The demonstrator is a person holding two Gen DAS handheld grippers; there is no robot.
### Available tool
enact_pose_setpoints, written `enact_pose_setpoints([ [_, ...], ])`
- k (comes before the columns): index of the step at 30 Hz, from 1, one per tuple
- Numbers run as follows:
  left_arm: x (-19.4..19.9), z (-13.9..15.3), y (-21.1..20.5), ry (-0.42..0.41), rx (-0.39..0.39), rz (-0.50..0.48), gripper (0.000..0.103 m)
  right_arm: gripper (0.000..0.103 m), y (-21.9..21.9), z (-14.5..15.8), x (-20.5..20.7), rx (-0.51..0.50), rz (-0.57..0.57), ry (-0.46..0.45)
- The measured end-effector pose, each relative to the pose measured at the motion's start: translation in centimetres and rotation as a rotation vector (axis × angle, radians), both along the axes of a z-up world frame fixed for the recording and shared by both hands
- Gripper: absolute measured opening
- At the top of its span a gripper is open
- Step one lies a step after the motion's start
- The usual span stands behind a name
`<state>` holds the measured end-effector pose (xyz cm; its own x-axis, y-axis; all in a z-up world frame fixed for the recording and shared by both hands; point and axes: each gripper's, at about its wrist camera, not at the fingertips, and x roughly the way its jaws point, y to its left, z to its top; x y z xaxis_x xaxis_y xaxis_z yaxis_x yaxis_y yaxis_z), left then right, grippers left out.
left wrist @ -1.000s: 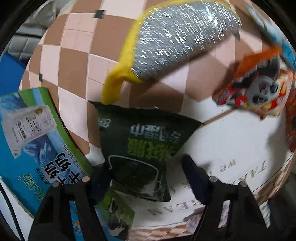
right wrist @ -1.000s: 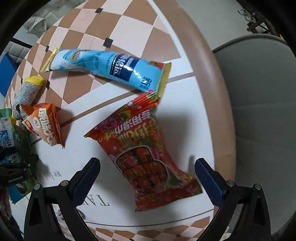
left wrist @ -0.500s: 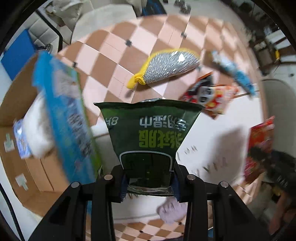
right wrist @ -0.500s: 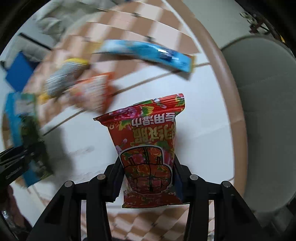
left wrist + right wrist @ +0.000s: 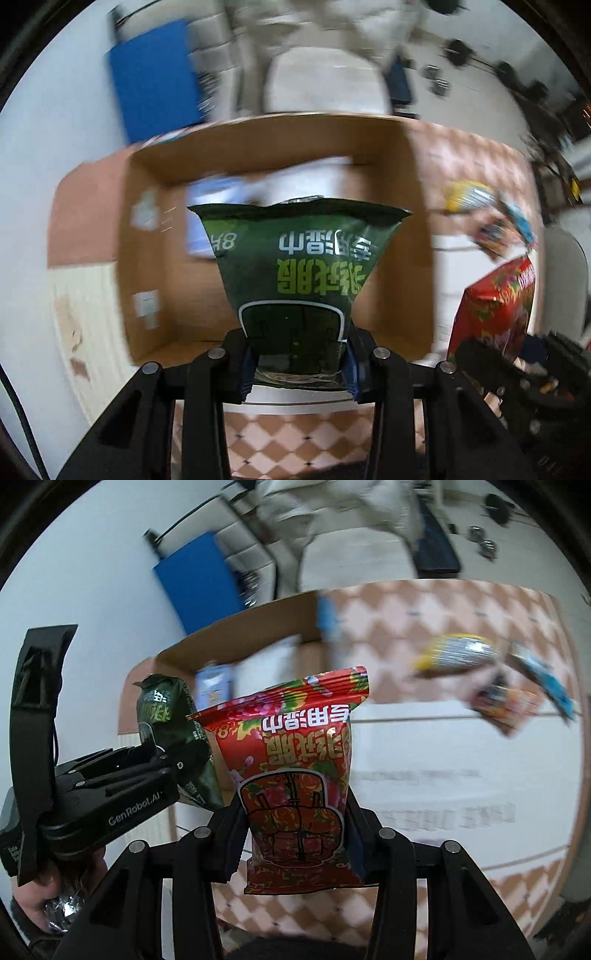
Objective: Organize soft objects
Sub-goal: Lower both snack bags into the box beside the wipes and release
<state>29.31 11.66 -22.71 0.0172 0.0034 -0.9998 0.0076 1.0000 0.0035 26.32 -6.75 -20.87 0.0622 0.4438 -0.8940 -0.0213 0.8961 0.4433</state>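
My left gripper [image 5: 297,365] is shut on a dark green wet-wipe packet [image 5: 299,266], held in the air over an open cardboard box [image 5: 421,236]. My right gripper [image 5: 295,843] is shut on a red flowered wet-wipe packet [image 5: 295,775], lifted above the white table. In the right wrist view the left gripper [image 5: 177,760] and its green packet [image 5: 166,716] hang at the left, near the box [image 5: 236,627]. The red packet [image 5: 495,310] shows at the right of the left wrist view.
Inside the box lie blurred white and blue packs [image 5: 221,206]. On the checkered tabletop [image 5: 443,609] rest a yellow-edged silver pad [image 5: 458,653], an orange snack bag [image 5: 506,705] and a blue packet [image 5: 543,679]. A blue panel [image 5: 155,77] and a pale chair [image 5: 325,85] stand behind.
Both grippers closed on their packets, the left on the green one and the right on the red one, lifted them off the table and swung them toward the cardboard box.
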Motion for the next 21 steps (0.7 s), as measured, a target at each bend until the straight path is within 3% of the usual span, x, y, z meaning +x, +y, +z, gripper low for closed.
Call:
enact_pose_setpoints([
  [4, 1.1, -3.5, 6.6, 0.102, 0.004, 0.093, 0.035, 0.049, 7.6, -3.0, 2.2, 0.019, 0.039, 0.06],
  [8, 2.6, -7.3, 10.0, 0.192, 0.007, 0.126, 0.035, 0.048, 12.5, -7.0, 3.7, 0.001, 0.055, 0.131],
  [15, 3.7, -11.4, 10.9, 0.32, 0.003, 0.072, 0.035, 0.049, 16.9, -12.3, 4.7, -0.017, 0.061, 0.219],
  [21, 3.4, -13.9, 10.6, 0.413, 0.001, 0.024, 0.036, 0.049, 18.2, -14.6, 5.1, -0.006, 0.076, 0.265],
])
